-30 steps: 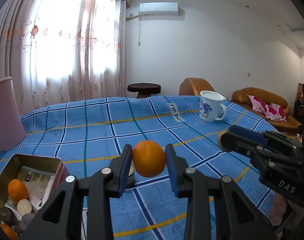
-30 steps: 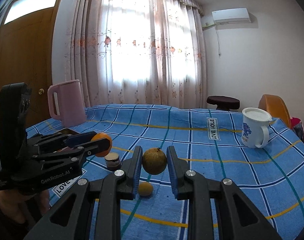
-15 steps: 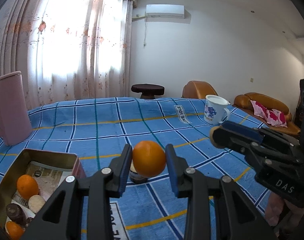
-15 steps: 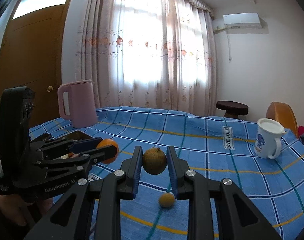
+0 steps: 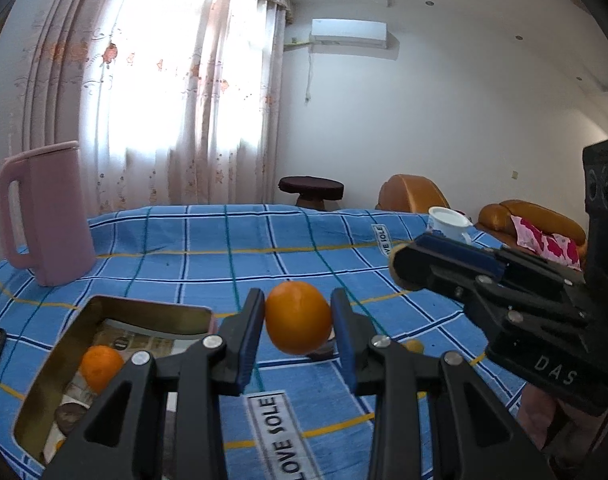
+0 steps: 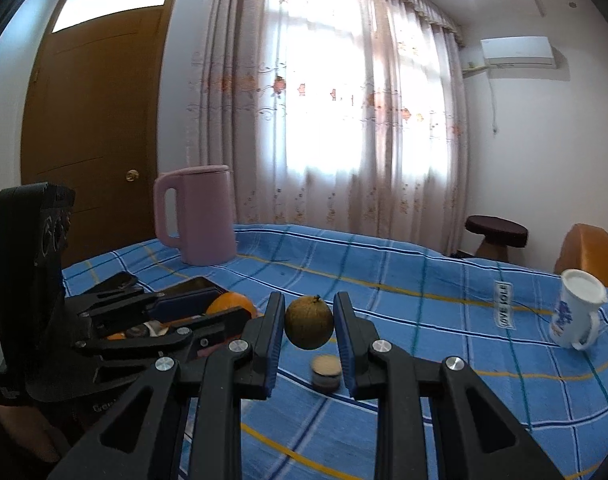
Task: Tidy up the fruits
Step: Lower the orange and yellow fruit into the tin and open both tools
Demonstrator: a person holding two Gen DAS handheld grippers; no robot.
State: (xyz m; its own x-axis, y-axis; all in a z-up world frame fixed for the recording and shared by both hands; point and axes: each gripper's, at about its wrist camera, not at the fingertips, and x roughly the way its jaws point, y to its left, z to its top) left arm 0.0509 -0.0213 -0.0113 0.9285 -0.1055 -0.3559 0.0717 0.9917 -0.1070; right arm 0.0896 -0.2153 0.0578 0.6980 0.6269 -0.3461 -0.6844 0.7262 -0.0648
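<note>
- Left gripper: jaws closed on an orange; both blue pads press its sides. The fruit is held clear above the cloth, just right of the tin.
- Orange: bright, smooth-skinned, slightly oval, unmarked.
- Right gripper: jaws closed on a brownish-green fruit, raised above the tablecloth.
- Brownish-green fruit: round, dull and rough-looking, with a small stem nub on top.
- Metal tin: open, rectangular, on the cloth at lower left of the left wrist view; holds a smaller orange and darker round items, too dim to identify.
- Blue checked tablecloth: covers the table.
- Pink jug: upright, at the far edge near the curtain.
- White mug: well apart, far right.
- Small round jar: on the cloth below the right-hand fruit.
</note>
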